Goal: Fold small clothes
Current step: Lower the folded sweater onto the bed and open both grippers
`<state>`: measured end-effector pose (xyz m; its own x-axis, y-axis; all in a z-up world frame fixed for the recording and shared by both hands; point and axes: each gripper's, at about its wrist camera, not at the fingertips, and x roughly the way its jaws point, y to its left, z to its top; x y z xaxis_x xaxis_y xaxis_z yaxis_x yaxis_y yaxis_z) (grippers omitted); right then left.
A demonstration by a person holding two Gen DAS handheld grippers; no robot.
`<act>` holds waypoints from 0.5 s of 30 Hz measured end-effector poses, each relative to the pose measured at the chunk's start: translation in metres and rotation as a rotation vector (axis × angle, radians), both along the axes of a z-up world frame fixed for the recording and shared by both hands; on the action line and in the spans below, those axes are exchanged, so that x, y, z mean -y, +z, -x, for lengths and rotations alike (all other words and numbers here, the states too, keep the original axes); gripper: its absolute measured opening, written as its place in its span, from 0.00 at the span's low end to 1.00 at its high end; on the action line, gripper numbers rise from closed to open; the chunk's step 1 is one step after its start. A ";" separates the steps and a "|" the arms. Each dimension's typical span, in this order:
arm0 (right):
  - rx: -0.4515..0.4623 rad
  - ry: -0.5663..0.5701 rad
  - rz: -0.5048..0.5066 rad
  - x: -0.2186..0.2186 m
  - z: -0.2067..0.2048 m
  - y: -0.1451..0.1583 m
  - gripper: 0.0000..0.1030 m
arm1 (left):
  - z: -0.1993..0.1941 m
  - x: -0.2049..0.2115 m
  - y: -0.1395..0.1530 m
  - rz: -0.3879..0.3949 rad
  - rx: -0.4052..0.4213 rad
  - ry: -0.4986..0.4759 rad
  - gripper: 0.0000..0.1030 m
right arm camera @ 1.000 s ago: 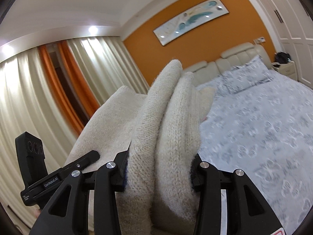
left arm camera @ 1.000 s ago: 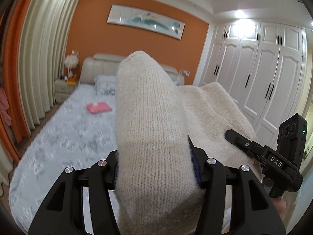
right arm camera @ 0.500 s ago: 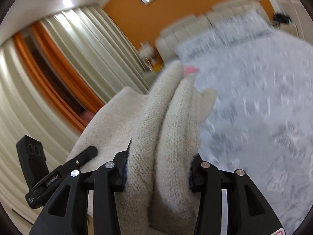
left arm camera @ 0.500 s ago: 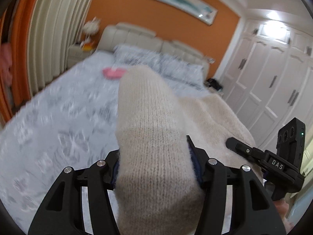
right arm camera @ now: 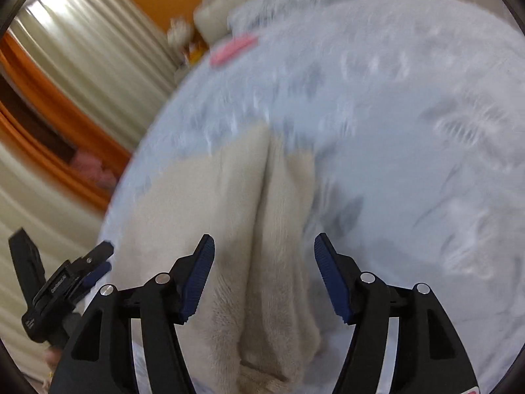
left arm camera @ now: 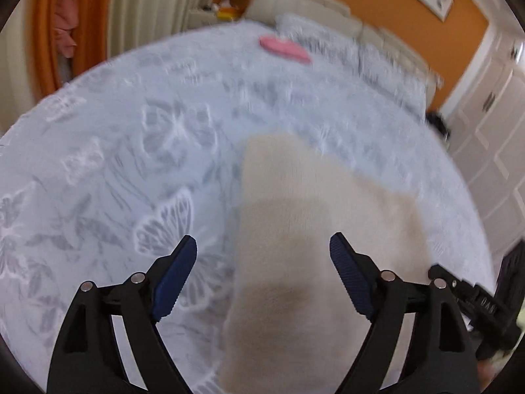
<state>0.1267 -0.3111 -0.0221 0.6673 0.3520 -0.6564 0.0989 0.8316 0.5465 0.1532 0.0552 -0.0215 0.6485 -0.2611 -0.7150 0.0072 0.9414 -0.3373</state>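
- Sweater (left arm camera: 295, 229): soft, thick knit, light, I judge; lies on bed (left arm camera: 115, 164) under my left gripper (left arm camera: 262, 256), released.
- Right gripper (right arm camera: 264, 252): released; I'd pinch the folded ridge between its fingers.

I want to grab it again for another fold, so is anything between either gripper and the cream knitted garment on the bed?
Nothing visible. The cream knitted garment lies on the pale blue butterfly-print bedspread, directly beneath the open left gripper and open right gripper. The folded pink cloth lies far off, near the pillows.
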 end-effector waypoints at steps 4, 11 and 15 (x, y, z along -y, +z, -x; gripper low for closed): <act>-0.007 0.037 -0.031 -0.006 -0.018 0.016 0.69 | -0.011 -0.002 0.012 0.087 -0.023 0.052 0.83; -0.130 0.142 0.039 -0.039 -0.062 -0.012 0.23 | -0.016 0.009 -0.023 0.054 -0.174 0.050 0.81; -0.005 0.199 0.023 -0.046 -0.058 0.027 0.14 | -0.004 0.010 -0.046 -0.045 -0.215 0.020 0.80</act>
